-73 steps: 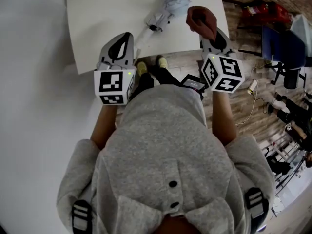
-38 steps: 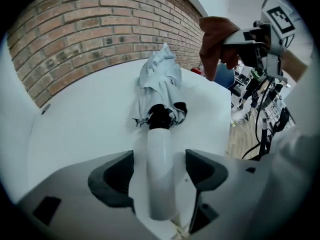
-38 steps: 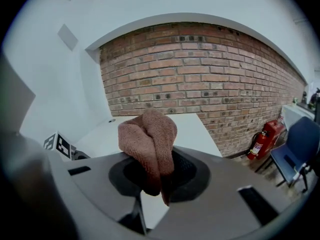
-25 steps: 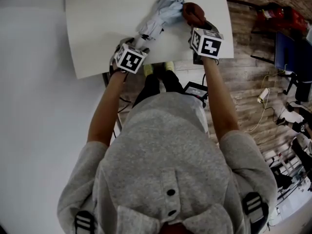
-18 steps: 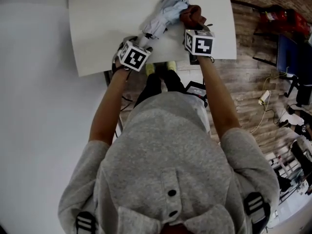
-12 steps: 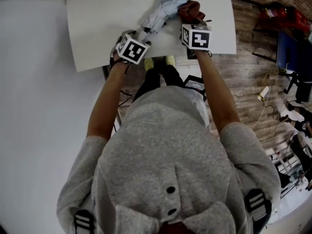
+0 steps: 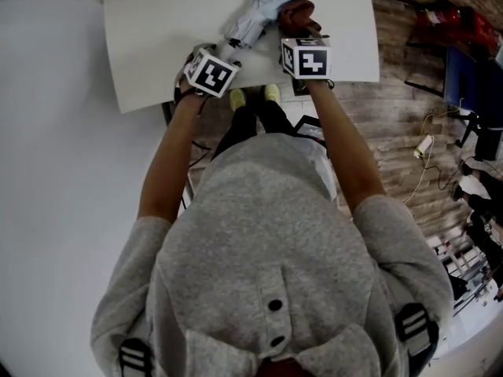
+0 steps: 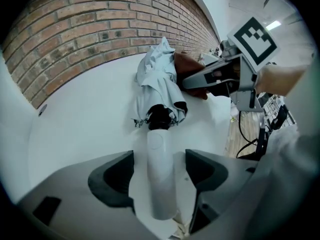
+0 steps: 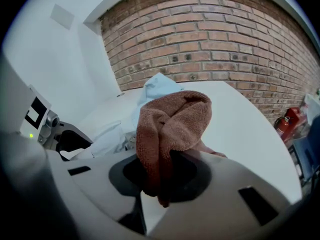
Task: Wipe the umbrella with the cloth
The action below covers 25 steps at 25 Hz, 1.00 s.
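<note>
The left gripper (image 8: 160,156) has its jaws part-way open and straddles the white handle (image 8: 161,184) of the folded pale-blue umbrella (image 8: 160,79). A thin strip of white table (image 8: 85,129) shows on each side between the handle and the dark pads, so the jaws bracket the handle and do not visibly press on it. The right gripper (image 9: 160,169) has its jaws closed on a rust-brown cloth (image 9: 172,124), which bunches up above them, with one tail hanging down into the dark recess.

The umbrella lies along the table with its handle toward the person and its canopy pointing away.

The left gripper view shows the black collar where the handle meets the canopy, the loose rib tips around it, and the right gripper (image 8: 185,81) coming in from the right with the cloth (image 8: 187,69) against the canopy's side. The right gripper view shows the canopy (image 9: 155,91) only as a pale fold behind the cloth, with a brick wall (image 9: 210,44) beyond.

From the head view, both marker cubes sit close together at the table's near edge (image 7: 157,30). There the cloth (image 7: 297,12) touches the umbrella (image 7: 259,10) on its right side, ahead of the right gripper (image 7: 302,28). The left gripper (image 7: 226,51) sits at the handle end. This view does not show the jaws' gap.
</note>
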Tool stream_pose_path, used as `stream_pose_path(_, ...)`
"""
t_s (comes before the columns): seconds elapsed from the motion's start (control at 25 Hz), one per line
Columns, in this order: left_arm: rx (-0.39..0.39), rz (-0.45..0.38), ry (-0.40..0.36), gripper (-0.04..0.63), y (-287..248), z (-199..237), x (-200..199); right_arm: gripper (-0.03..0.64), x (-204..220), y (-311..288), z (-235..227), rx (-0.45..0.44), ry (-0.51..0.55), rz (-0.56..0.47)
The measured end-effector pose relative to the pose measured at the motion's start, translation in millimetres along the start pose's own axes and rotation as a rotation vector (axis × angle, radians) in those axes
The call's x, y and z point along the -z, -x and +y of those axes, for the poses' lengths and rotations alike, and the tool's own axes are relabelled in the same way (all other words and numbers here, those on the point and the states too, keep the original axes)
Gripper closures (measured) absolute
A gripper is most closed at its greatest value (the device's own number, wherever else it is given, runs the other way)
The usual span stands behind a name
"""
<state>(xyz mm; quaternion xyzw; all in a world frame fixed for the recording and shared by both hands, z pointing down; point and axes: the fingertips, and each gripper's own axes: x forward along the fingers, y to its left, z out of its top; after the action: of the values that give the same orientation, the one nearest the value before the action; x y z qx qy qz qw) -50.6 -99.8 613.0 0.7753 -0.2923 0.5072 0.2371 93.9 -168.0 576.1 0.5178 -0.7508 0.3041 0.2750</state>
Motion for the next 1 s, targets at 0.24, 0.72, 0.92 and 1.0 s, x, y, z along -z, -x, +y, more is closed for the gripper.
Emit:
stream_pose_path(0.24,0.011,-0.011,0.004,0.261,0,-6,-3,0.535,6,1,22,-0.042,0.033,0.024)
stream_pose_path(0.72,0.004,-0.003,0.007,0.261,0,-6,-3,0.535,15,5,65,-0.163,0.091,0.069)
stream_pose_path(0.92,0.005,-0.011,0.002,0.261,3,-6,-5,0.535,11,14,89,-0.276,0.090,0.094)
stream_pose_path(1.0,0.004,-0.018,0.000,0.262,3,-4,-5,0.535,7,17,96,-0.316,0.094,0.106)
